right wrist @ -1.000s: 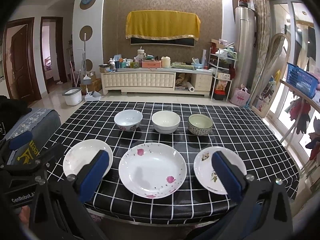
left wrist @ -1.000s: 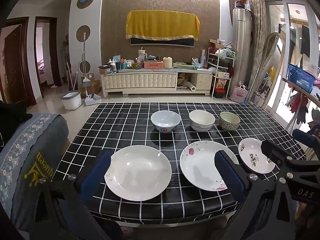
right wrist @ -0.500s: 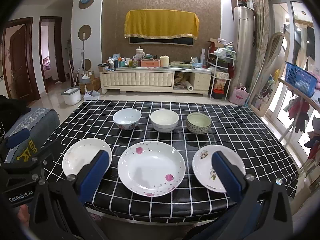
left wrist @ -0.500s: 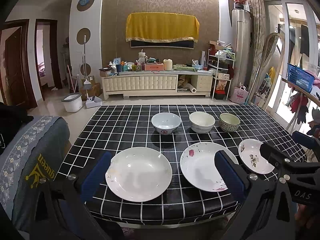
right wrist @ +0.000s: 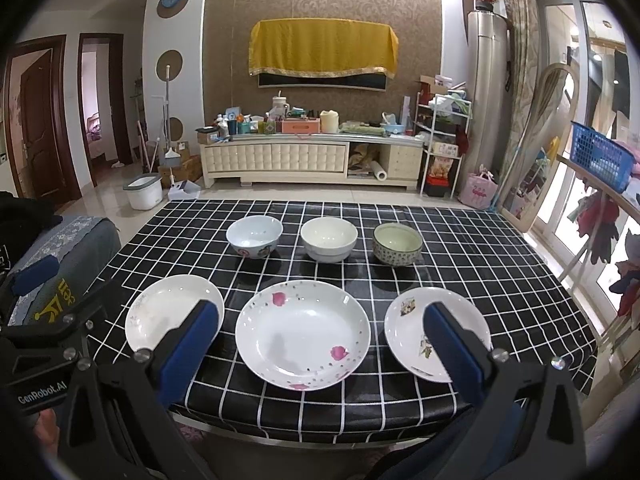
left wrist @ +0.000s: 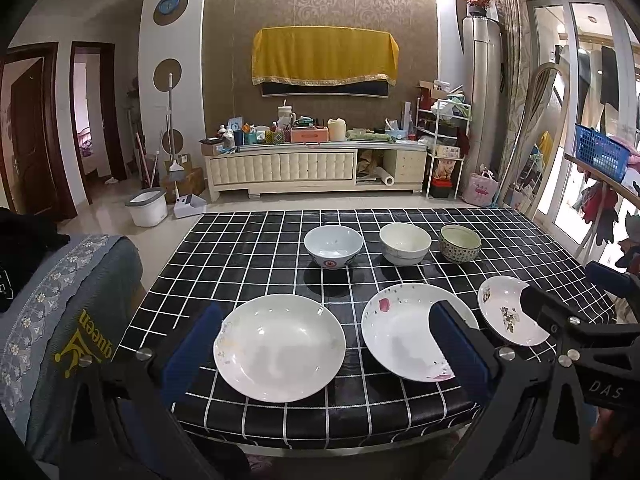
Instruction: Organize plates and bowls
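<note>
Both your tongs are spread wide and empty, held off the near edge of the table (right wrist: 480, 248), so nothing is gripped yet. The main risk from here, I'd judge, is a glazed plate sliding out of the pads if you pinch only the thin rim, or one plate chipping another if you set it down tilted; the near edge is close, so a plate nudged toward you could tip off. The left tongs (left wrist: 326, 344) frame the plain plate (left wrist: 280, 346), which lies between the pads but beyond and below them, not touching. The right tongs (right wrist: 320, 344) frame the pink-flower plate (right wrist: 302, 334) the same way, with the small plate (right wrist: 416, 328) just behind the right pad. Three bowls stand farther back, well apart from both tongs: blue bowl (right wrist: 254, 236), white bowl (right wrist: 329, 238), green bowl (right wrist: 397, 243).
</note>
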Motion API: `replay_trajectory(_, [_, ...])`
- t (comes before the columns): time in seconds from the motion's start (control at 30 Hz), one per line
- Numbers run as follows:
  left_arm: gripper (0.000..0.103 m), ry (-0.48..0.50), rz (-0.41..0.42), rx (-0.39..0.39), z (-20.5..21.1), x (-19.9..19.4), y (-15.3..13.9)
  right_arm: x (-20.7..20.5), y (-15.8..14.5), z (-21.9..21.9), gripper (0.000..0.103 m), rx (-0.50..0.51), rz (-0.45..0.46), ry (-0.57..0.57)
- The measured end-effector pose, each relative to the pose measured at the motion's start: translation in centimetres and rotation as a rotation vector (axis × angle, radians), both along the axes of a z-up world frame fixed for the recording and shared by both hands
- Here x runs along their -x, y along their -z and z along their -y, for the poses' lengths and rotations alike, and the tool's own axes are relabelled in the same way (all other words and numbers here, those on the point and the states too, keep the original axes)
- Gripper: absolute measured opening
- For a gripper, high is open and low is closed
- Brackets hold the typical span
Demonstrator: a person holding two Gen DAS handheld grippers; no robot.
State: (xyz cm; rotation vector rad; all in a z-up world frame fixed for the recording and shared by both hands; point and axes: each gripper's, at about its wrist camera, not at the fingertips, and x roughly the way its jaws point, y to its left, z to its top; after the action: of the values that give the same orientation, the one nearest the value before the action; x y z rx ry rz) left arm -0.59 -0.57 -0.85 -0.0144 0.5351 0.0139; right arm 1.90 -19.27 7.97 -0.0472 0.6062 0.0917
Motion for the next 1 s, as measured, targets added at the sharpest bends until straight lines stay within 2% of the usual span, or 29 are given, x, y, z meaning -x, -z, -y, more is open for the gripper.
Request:
replay_trajectory(0.57, [0.103, 0.006, 0.008, 0.002, -0.2, 0.0, -0.5, -0.1, -0.6, 0.0, 0.103, 0.000, 0.023, 0.001])
replay_trajectory(0.73, [0.103, 0.011, 0.007, -0.001, -0.5, -0.5, -0.7, -1.2, -1.0, -0.8, 0.103, 0.031, 0.029, -0.020])
replay_trajectory(0.87, [0.103, 0.026, -0.005, 0.001, -1.0, -1.4, -0.8, -2.6, -1.5, -2.0, 0.103, 0.036, 0.040, -0.054])
replay_trajectory(1.0, [0.103, -0.011, -0.018, 0.010, -2.9, -2.7, -1.1, -4.7, -1.4, -4.0, 0.103, 0.025, 0.018, -0.149])
